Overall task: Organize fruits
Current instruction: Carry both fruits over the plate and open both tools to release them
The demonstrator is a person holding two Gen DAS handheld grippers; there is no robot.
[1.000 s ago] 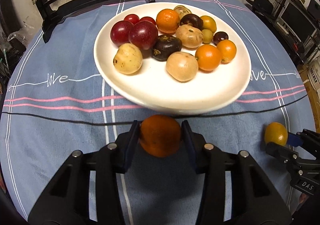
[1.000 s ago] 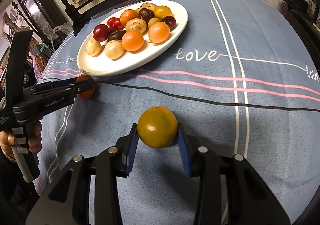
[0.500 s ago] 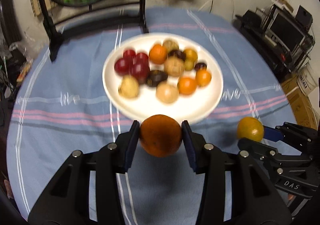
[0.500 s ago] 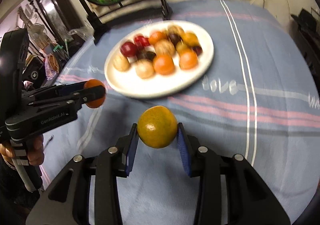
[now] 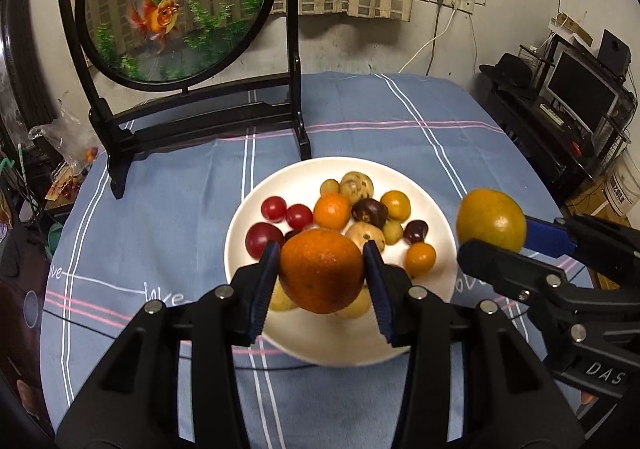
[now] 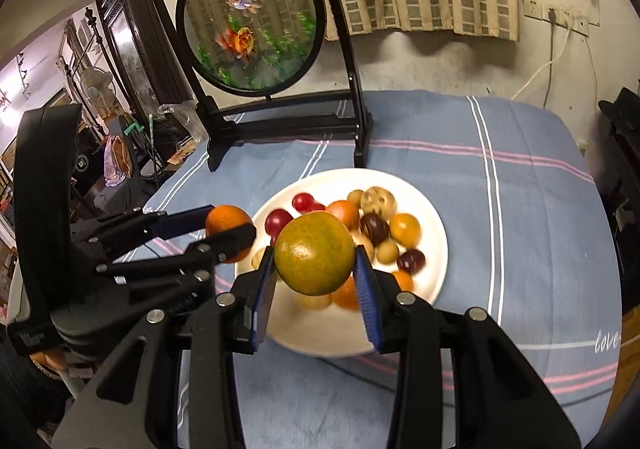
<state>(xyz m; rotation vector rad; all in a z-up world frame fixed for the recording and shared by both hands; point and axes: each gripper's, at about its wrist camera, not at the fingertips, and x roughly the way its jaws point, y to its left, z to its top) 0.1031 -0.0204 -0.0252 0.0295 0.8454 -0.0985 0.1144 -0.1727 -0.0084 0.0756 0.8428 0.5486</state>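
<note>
My left gripper (image 5: 322, 269) is shut on a deep orange fruit (image 5: 321, 271), held in the air above the near part of the white plate (image 5: 344, 345). My right gripper (image 6: 315, 263) is shut on a yellow-green orange (image 6: 315, 252), also lifted above the plate (image 6: 434, 265). Each gripper shows in the other's view: the right gripper (image 5: 494, 237) with its yellow-green orange (image 5: 491, 220) at the right, the left gripper (image 6: 230, 235) with its orange fruit (image 6: 226, 221) at the left. The plate carries several small fruits: red, orange, tan and dark ones.
A black stand with a round goldfish panel (image 5: 172, 5) rises at the table's far side, just behind the plate. The blue striped tablecloth (image 5: 160, 217) covers the table. A desk with a monitor (image 5: 580, 93) stands off to the right. A hand (image 6: 48, 359) grips the left tool.
Both grippers rose from near the cloth, carrying their oranges. They now hang over the plate, which looks smaller and lower, and the goldfish stand has come fully into view.
</note>
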